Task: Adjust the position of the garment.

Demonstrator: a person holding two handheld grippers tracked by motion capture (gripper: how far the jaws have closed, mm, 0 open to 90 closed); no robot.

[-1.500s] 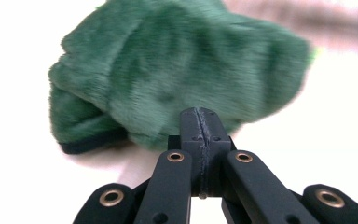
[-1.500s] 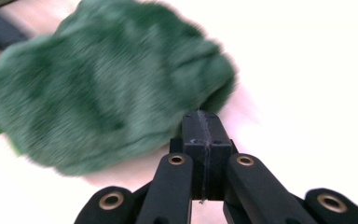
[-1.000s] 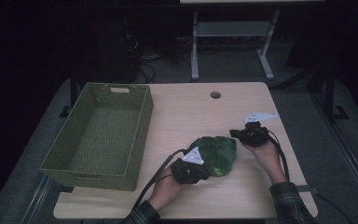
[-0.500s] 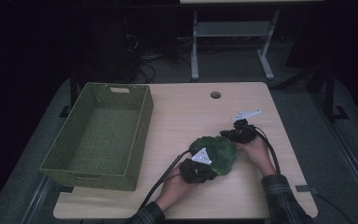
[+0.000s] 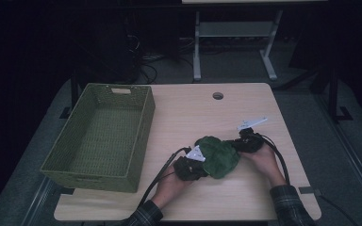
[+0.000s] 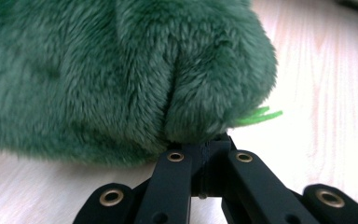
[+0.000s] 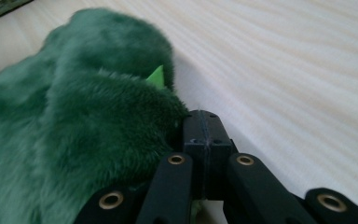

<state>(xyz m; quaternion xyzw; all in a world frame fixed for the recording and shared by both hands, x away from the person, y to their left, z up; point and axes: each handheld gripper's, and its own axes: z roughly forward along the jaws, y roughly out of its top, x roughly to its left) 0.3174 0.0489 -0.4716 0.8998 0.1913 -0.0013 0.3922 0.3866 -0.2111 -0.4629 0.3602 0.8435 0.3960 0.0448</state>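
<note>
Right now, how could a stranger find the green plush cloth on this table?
Start at the wooden table, right of the woven basket. Near its front edge, between both hands, lies the plush cloth. Unlike the stiff basket, it is soft, furry and dark green.

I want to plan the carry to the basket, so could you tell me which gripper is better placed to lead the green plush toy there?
Probably the left gripper: it sits on the plush toy's basket-facing side, nearer the green basket. The right gripper grips the far side. Both look shut on the fur.
</note>
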